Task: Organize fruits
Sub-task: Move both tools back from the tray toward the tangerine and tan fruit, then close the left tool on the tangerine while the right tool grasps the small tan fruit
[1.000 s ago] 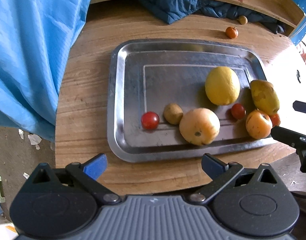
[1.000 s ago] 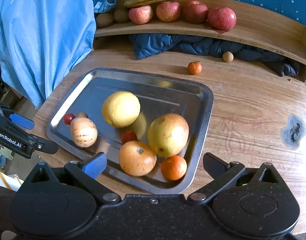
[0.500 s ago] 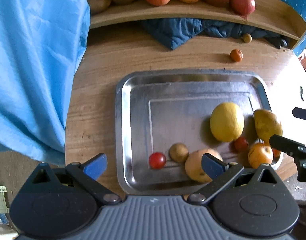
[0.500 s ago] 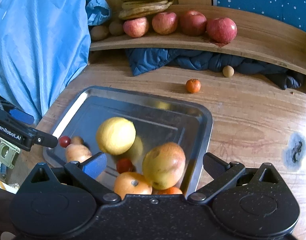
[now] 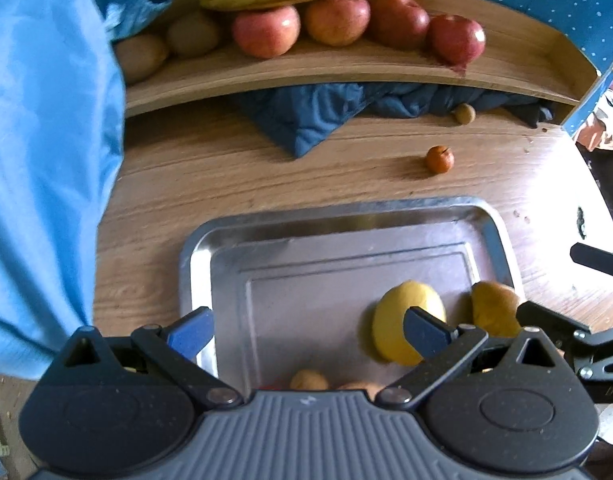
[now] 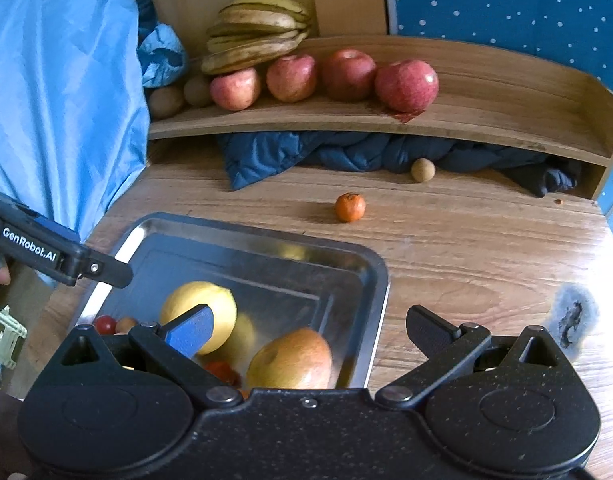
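A steel tray (image 5: pixel 346 216) (image 6: pixel 370 272) lies on the wooden table, holding a yellow lemon (image 5: pixel 398 312) (image 6: pixel 194 304), a pear (image 5: pixel 494 308) (image 6: pixel 294 360) and small fruits half hidden behind the gripper bodies. A cherry tomato (image 6: pixel 105 324) lies near the tray's left edge. My left gripper (image 5: pixel 306 334) hovers open over the tray's near end with nothing between its fingers. My right gripper (image 6: pixel 308 330) is open above the tray's right corner, also holding nothing. A small orange (image 5: pixel 440 159) (image 6: pixel 350 207) and a tan round fruit (image 5: pixel 464 113) (image 6: pixel 422 169) sit loose on the table beyond the tray.
A wooden shelf (image 6: pixel 486 120) at the back carries several red apples (image 6: pixel 406 85), bananas (image 6: pixel 254 42) and brown kiwis (image 6: pixel 166 101). A dark blue cloth (image 6: pixel 306 152) is bunched beneath it. Light blue fabric (image 5: pixel 42 160) hangs at the left. The table has a dark burn mark (image 6: pixel 574 312).
Both grippers have tilted up and drawn back, so the tray slid toward the bottom of each view and the shelf came into sight. Both stayed open; no fruit moved.
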The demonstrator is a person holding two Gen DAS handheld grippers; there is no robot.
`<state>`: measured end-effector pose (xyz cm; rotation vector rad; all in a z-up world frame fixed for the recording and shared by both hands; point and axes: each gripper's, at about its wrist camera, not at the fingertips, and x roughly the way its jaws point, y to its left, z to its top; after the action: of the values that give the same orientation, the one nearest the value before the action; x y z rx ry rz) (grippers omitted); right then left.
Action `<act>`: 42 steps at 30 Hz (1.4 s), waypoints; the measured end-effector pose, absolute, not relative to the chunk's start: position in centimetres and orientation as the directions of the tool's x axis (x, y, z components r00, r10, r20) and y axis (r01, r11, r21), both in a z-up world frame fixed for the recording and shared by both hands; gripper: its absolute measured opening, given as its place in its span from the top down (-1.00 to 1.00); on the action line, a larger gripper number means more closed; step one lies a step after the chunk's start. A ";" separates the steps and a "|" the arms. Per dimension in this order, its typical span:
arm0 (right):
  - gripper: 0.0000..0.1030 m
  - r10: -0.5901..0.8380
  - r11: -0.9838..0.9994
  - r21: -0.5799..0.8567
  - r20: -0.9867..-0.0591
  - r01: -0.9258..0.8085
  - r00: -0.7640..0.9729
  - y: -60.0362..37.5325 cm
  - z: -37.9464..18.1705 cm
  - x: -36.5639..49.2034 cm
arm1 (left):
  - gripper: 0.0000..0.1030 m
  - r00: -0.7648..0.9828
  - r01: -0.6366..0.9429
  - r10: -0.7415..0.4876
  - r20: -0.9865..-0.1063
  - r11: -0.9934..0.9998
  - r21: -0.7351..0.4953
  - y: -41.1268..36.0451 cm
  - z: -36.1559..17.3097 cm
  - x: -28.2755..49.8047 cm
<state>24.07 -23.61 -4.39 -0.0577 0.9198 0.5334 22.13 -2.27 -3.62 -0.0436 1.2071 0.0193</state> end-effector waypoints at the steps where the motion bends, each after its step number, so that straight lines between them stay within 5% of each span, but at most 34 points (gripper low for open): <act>1: -0.99 0.410 0.872 0.174 -0.770 -0.458 0.488 -23.7 -4.4 24.1 | -0.99 0.356 -0.032 -0.012 -0.934 0.999 -0.026 -2.4 -3.7 22.4; 42: -0.99 0.258 0.962 0.164 -0.813 -0.220 0.522 -27.1 -7.7 35.8 | -0.99 0.395 0.204 -0.238 -0.888 0.964 -0.168 -8.8 -6.6 34.0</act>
<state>35.81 -27.15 -7.66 0.0419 0.9812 0.2863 34.01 -8.79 -6.55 -0.0334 1.1311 -0.2802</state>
